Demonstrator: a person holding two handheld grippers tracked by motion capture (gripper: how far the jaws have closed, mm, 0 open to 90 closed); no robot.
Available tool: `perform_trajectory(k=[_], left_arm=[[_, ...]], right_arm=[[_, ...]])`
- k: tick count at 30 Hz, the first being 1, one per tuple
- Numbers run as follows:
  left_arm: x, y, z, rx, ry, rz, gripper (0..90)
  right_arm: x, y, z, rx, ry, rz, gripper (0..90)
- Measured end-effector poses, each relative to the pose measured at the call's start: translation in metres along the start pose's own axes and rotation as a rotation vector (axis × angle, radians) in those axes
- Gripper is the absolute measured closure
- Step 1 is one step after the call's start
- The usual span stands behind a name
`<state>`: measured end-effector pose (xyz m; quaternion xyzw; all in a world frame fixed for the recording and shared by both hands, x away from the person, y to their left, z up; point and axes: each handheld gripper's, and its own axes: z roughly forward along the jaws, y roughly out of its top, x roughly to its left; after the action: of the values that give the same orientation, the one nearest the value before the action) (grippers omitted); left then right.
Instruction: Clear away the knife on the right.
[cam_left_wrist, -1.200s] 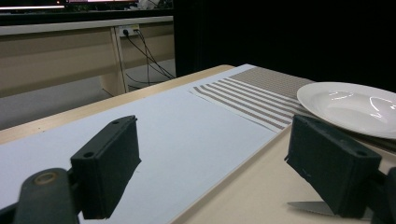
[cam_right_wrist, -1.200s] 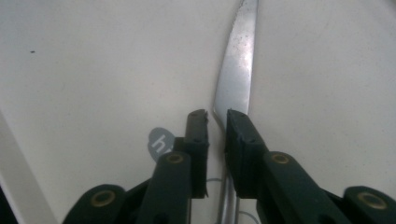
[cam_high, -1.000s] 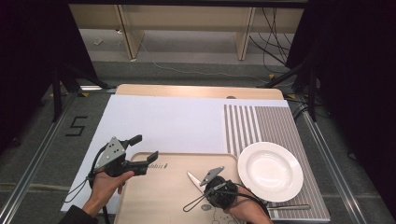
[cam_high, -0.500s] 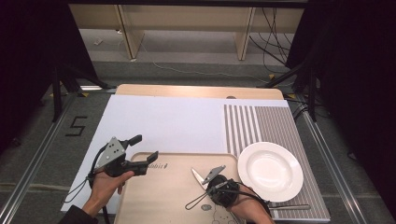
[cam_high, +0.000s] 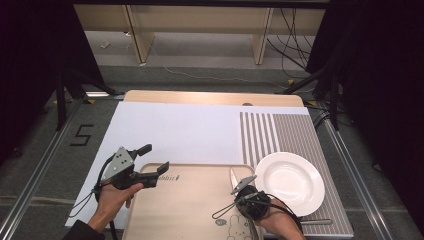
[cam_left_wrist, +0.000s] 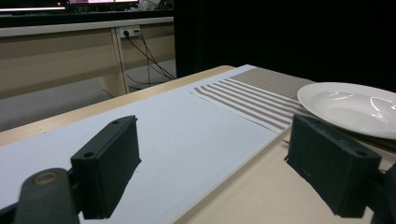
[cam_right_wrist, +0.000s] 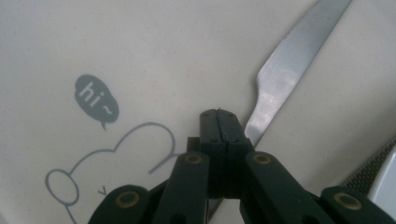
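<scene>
The knife (cam_right_wrist: 285, 79) lies on the cream tray (cam_high: 190, 200) at lower centre, clamped in the right gripper (cam_right_wrist: 219, 122) just left of the white plate (cam_high: 290, 181), while the left gripper (cam_high: 152, 160), jaws apart, hovers at lower left

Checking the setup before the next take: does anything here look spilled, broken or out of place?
Nothing spilled or damaged. The only thing off its spot is the knife, clamped in the right tool and held over the tray, not beside the plate. The left tool is open.
</scene>
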<state>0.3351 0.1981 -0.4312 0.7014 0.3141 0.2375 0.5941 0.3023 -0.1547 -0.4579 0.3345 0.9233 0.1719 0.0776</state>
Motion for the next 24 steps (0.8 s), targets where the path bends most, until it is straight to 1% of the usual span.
perform_trajectory(k=[7,14,17,18,24], left_arm=[[0.000,0.000,0.000,0.000,0.000,0.001,16.2],[0.000,0.000,0.000,0.000,0.001,0.000,16.3],[0.000,0.000,0.000,-0.001,0.002,0.000,16.3],[0.000,0.000,0.000,0.000,0.002,0.000,16.2],[0.000,0.000,0.000,0.000,0.002,0.000,16.2]], right_arm=[[-0.008,-0.009,-0.005,-0.004,0.017,0.031,90.0],[-0.011,-0.014,-0.007,0.003,0.022,0.049,90.0],[-0.013,-0.015,-0.008,0.002,0.022,0.048,90.0],[-0.014,-0.016,-0.008,0.002,0.025,0.058,90.0],[-0.016,-0.020,-0.010,-0.004,0.036,0.066,90.0]])
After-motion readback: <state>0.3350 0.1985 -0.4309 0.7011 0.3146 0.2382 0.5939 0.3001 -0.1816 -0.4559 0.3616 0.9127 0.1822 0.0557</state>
